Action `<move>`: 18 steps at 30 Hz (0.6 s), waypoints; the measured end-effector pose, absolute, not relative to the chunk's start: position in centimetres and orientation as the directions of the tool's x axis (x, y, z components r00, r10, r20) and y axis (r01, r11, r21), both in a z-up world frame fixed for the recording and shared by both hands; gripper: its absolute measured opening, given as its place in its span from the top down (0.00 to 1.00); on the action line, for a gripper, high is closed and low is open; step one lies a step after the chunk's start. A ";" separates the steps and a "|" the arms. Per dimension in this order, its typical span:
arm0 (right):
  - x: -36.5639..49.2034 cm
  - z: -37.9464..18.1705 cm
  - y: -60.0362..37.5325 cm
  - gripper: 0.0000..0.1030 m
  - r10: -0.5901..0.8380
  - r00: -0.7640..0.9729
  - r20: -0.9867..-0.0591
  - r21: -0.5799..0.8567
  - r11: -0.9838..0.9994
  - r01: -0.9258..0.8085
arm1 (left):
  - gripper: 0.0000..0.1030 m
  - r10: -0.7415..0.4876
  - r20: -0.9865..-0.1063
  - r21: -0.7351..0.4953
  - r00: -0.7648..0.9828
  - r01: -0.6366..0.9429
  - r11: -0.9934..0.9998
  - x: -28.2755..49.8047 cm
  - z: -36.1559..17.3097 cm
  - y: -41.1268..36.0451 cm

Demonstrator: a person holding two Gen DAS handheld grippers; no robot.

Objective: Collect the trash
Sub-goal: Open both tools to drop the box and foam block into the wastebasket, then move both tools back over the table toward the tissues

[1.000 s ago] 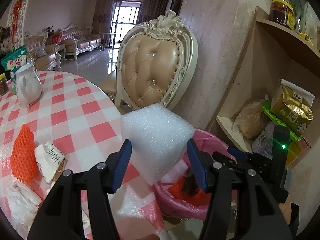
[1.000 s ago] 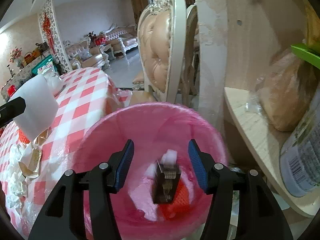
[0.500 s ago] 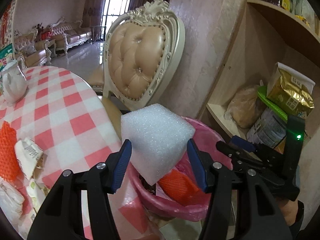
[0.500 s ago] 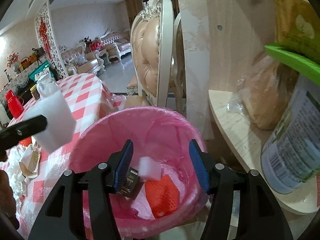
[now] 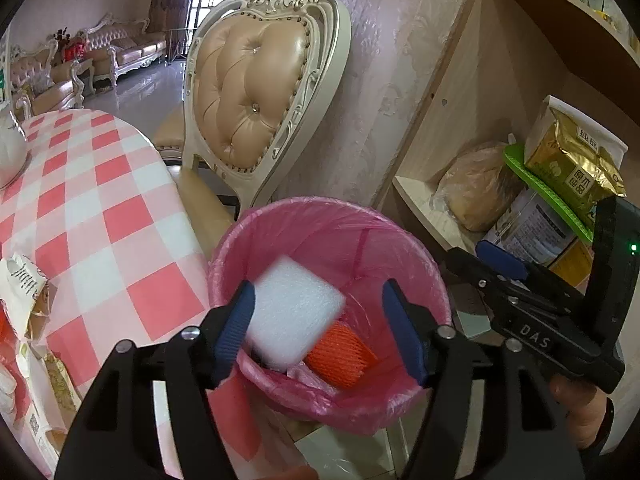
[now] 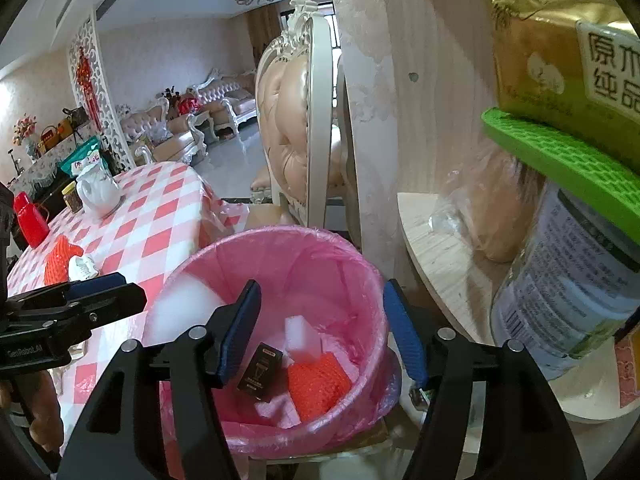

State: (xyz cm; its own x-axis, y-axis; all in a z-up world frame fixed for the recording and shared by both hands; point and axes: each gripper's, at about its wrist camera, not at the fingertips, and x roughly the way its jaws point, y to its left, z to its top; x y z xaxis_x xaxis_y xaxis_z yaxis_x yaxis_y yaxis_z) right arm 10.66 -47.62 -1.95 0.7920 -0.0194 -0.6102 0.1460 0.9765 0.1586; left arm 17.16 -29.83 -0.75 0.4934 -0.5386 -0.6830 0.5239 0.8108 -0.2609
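"DAS" on right tool (image 5: 500, 276); "GenRobot.AI" on left tool (image 6: 88, 292).

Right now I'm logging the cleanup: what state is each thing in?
Left gripper: open, jaws just widened, foam block no longer pressed.
Foam block: released, blurred, dropping into the bin.
Right gripper: open, jaws just widened, nothing between them.
Pink-lined bin: upright, partly filled.
Orange mesh: inside bin.
Black box: inside bin.
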 end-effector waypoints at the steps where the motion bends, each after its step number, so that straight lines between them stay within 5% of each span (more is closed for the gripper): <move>1: 10.5 -1.9 -47.6 0.40 -0.020 0.793 -0.609 0.159 0.977 0.146 | 0.35 -0.538 -0.680 -0.260 0.498 0.522 0.813 17.1 -0.6 -29.6; 18: 8.2 0.1 -45.0 0.32 -0.008 0.810 -0.587 0.137 0.985 0.108 | 0.35 -0.482 -0.641 -0.226 0.597 0.454 0.862 13.5 1.9 -24.8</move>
